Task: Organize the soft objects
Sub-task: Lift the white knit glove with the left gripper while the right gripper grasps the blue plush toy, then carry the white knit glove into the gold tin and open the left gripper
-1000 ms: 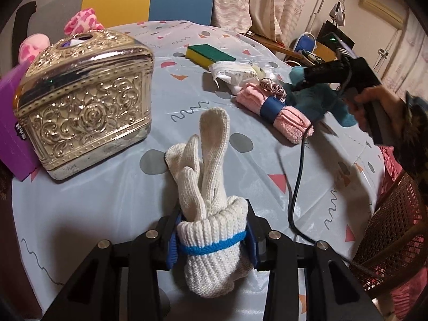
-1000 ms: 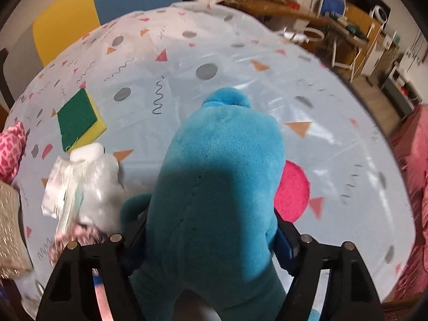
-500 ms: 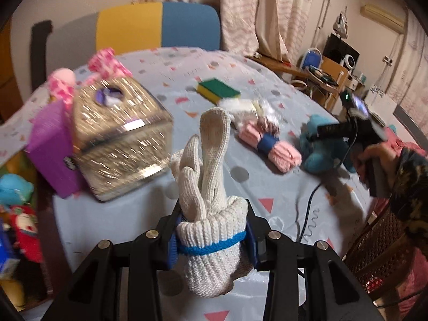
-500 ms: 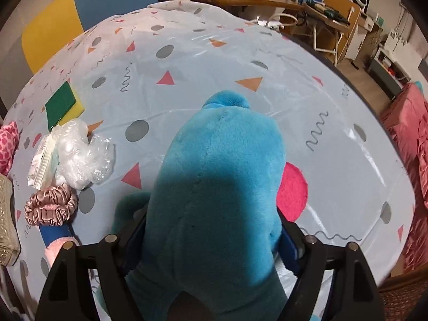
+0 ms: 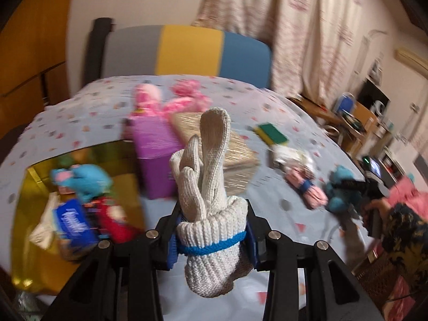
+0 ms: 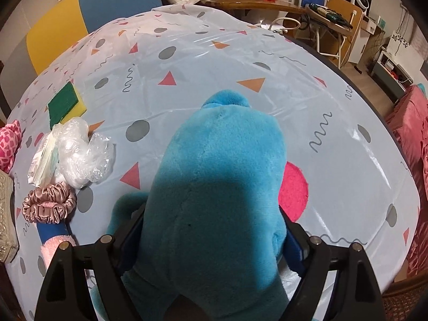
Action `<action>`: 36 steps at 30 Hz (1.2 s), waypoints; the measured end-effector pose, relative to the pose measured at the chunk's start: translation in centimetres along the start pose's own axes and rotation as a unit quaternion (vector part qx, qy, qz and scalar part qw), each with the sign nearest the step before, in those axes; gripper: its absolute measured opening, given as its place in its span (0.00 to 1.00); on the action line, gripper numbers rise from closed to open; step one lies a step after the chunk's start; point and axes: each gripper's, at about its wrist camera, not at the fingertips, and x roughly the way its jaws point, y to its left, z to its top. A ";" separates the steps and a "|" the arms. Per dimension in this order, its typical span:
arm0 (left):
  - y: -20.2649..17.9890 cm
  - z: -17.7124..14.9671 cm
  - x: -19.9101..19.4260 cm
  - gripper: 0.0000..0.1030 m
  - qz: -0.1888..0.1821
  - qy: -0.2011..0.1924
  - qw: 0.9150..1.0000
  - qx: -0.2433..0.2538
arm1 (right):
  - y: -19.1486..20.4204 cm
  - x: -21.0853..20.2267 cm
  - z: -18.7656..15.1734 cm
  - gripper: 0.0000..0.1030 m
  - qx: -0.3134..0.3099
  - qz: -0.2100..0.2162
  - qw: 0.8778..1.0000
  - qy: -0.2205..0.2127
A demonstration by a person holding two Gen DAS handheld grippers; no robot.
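Curtains and a striped chair back the patterned table (image 5: 267,112). From the left wrist, the left gripper (image 5: 212,236) clamps a white knit glove (image 5: 211,208) above a gold bin (image 5: 80,152) at the table's left edge. From the right wrist, the right gripper (image 6: 211,243) is opening around the blue plush (image 6: 214,187); bare tablecloth lies beyond.
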 end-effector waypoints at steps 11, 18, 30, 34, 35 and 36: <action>15.9 0.5 -5.2 0.39 0.169 -0.031 0.979 -0.109 | 0.2 -0.1 0.1 0.86 -0.016 -0.008 1.000 -0.005; 22.4 -0.7 -4.2 0.39 0.241 -0.010 0.961 -0.138 | 0.4 -0.1 0.1 0.86 -0.023 -0.012 1.000 -0.008; 27.4 -2.7 2.6 0.43 0.267 0.052 0.950 -0.154 | 0.5 -0.1 -0.1 0.86 -0.025 -0.020 0.999 -0.013; 27.6 -3.2 3.8 0.50 0.264 0.061 0.949 -0.164 | 0.5 -0.1 0.0 0.86 -0.026 -0.022 0.999 -0.012; 27.6 -3.1 3.9 0.54 0.263 0.059 0.949 -0.164 | 0.5 -0.1 0.0 0.86 -0.025 -0.022 0.999 -0.012; 27.5 -3.1 3.9 0.58 0.262 0.057 0.949 -0.164 | 0.5 -0.1 0.0 0.86 -0.025 -0.023 0.999 -0.012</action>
